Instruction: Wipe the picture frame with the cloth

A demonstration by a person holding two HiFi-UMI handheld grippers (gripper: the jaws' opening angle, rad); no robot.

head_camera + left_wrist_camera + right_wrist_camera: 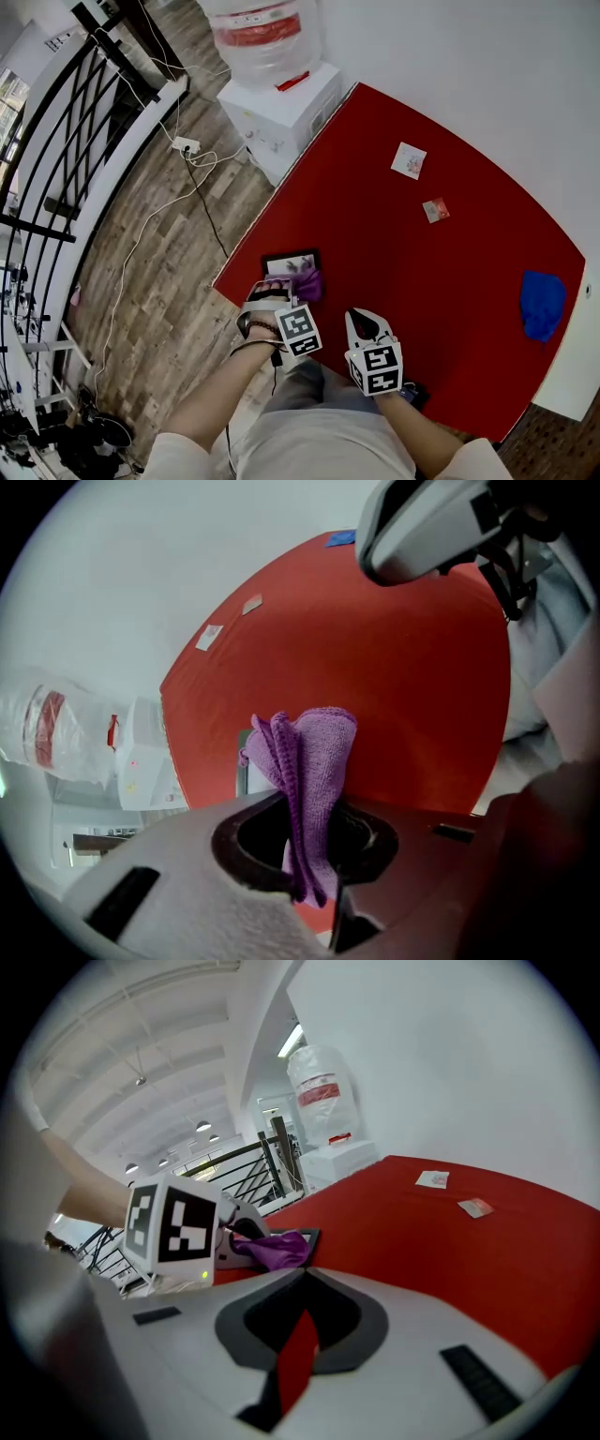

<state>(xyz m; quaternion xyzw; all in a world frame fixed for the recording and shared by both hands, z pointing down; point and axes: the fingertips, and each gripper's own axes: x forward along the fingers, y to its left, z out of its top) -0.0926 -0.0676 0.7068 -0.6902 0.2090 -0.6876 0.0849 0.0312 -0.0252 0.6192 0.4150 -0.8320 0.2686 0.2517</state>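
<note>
While in left tool (314, 819), cloth (319, 747) frameward.

Claws: 2, i.e. left claw (281, 295) + right claw (367, 321). Cloths: 2 total, 1 purple cloth (308, 284) and 1 blue cloth (543, 303). Picture frame (289, 263): 1. Paper cards: 2 — bigger card (409, 160), smaller card (435, 210). Red surface (422, 281): 1. Also 1 water bottle (262, 37), 1 white dispenser (281, 112), 1 power strip (185, 145) w/ approx. 2 cables.
</note>
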